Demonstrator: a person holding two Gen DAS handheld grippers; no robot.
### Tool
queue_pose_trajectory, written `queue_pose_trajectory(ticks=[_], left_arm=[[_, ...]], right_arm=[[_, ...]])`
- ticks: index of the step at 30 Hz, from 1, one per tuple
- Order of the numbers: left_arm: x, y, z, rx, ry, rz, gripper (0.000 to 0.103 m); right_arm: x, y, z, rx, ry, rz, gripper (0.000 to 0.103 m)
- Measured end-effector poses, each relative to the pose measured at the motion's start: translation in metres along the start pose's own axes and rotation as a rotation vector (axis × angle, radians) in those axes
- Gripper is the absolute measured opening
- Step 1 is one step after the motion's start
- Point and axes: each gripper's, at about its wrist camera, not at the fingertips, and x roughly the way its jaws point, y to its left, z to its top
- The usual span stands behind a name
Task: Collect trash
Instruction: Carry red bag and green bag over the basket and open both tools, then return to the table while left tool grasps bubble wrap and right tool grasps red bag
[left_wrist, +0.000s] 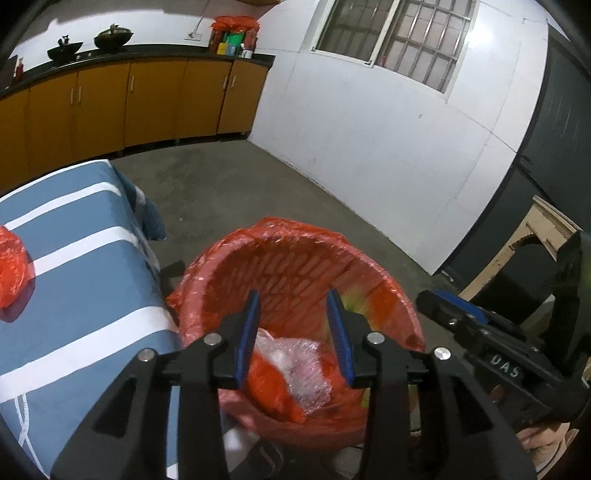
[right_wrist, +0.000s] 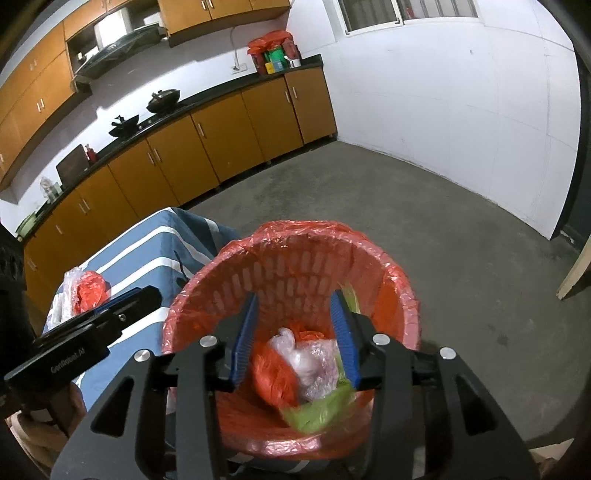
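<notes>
A red slatted bin lined with a red plastic bag stands on the floor beside the table. Inside lie crumpled clear wrap, red plastic and a green scrap. My left gripper is open and empty above the bin's mouth. My right gripper is open and empty above the bin too. A red plastic bag with clear wrap lies on the blue striped tablecloth.
The right gripper's body shows at the right of the left wrist view; the left gripper's body shows at the left of the right wrist view. Orange kitchen cabinets line the far wall. A wooden frame leans at right.
</notes>
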Motion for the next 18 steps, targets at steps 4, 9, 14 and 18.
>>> queue_pose_trajectory(ticks=[4,9,14,18], left_arm=[[-0.008,0.007,-0.003,-0.009,-0.022,0.052,0.048],[-0.027,0.021,-0.008,0.000,-0.053,0.132,0.057],[-0.057,0.043,-0.013,0.010,-0.105,0.241,0.063],[-0.086,0.068,-0.021,0.001,-0.148,0.333,0.066]], right_arm=[[-0.002,-0.001,-0.003,-0.004,0.001,-0.013,0.042],[-0.004,0.004,-0.003,-0.021,0.001,-0.011,0.042],[-0.002,0.028,-0.001,-0.076,-0.001,0.018,0.042],[0.001,0.058,0.000,-0.117,0.004,0.070,0.042]])
